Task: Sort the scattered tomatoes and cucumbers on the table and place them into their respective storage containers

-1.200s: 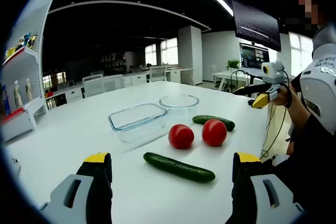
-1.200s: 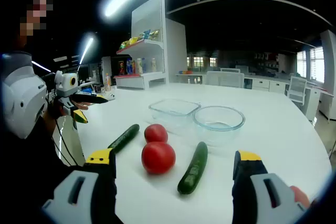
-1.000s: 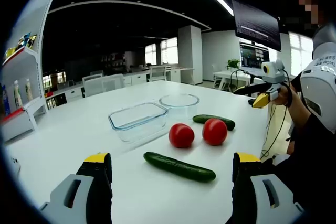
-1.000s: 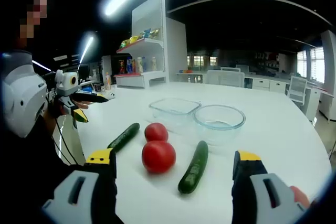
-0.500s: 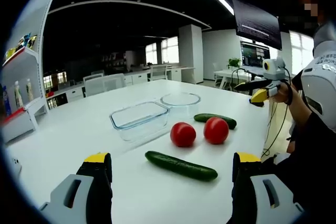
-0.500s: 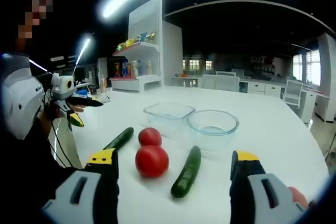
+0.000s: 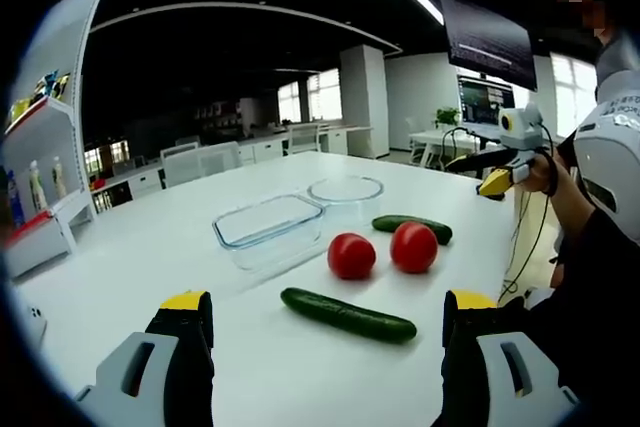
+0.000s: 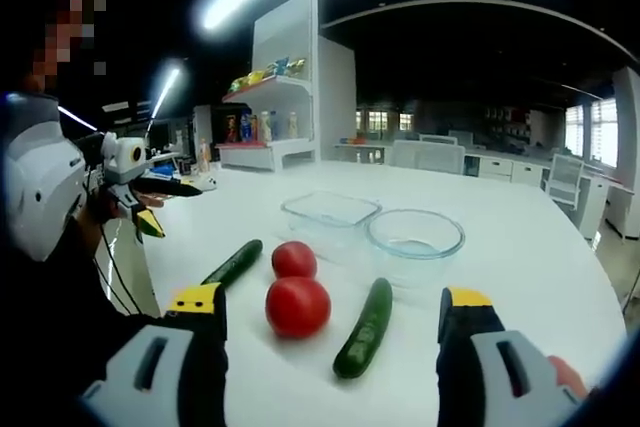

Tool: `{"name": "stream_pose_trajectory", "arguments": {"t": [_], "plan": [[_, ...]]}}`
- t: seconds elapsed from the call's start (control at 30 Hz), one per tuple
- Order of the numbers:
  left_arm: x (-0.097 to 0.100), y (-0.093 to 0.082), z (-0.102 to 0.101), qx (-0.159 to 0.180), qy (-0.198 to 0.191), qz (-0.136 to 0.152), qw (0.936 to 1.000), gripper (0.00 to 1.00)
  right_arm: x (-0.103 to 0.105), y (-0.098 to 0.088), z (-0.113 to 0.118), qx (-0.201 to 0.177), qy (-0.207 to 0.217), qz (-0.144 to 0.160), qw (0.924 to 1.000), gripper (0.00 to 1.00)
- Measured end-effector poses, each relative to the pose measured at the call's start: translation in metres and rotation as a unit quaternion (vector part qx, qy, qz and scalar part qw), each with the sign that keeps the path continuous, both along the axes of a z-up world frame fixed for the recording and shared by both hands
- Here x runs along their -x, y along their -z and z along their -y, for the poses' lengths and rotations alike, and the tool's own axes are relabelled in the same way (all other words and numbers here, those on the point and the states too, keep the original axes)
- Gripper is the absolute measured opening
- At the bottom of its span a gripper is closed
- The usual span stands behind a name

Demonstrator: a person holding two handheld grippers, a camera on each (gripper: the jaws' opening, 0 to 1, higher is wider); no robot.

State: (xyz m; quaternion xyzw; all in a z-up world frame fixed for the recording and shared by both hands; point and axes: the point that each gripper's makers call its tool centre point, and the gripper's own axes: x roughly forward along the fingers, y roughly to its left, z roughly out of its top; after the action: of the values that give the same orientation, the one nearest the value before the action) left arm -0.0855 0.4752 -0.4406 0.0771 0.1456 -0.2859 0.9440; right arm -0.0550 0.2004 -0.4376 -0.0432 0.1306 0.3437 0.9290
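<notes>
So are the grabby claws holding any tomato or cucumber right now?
No, nothing is held. The left gripper and right gripper are both open above the table, with the tomatoes and cucumbers lying loose ahead of them.

Left gripper, right gripper: grey bodies, black jaws, yellow tips. Person: dark sleeve.

text: none legible; wall screen: lines too blurred; shelf packages: labels too small

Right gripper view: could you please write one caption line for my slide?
Open right gripper faces two tomatoes, two cucumbers and two empty glass containers on a white table.
</notes>
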Motion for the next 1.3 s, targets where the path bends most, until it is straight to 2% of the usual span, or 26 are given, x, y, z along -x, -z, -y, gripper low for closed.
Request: {"name": "stream_pose_trajectory", "arguments": {"t": [0.6,1.3], "plan": [[0.002,0.003,0.003,0.000,0.004,-0.003,1.0000,0.95,0.004,0.006,-0.002,0.014,-0.007,-0.004,0.9999,0.82],[0.001,0.006,0.002,0.001,0.004,-0.007,1.0000,0.95,-0.002,0.013,0.000,0.017,0.001,-0.010,0.9998,0.77]]}}
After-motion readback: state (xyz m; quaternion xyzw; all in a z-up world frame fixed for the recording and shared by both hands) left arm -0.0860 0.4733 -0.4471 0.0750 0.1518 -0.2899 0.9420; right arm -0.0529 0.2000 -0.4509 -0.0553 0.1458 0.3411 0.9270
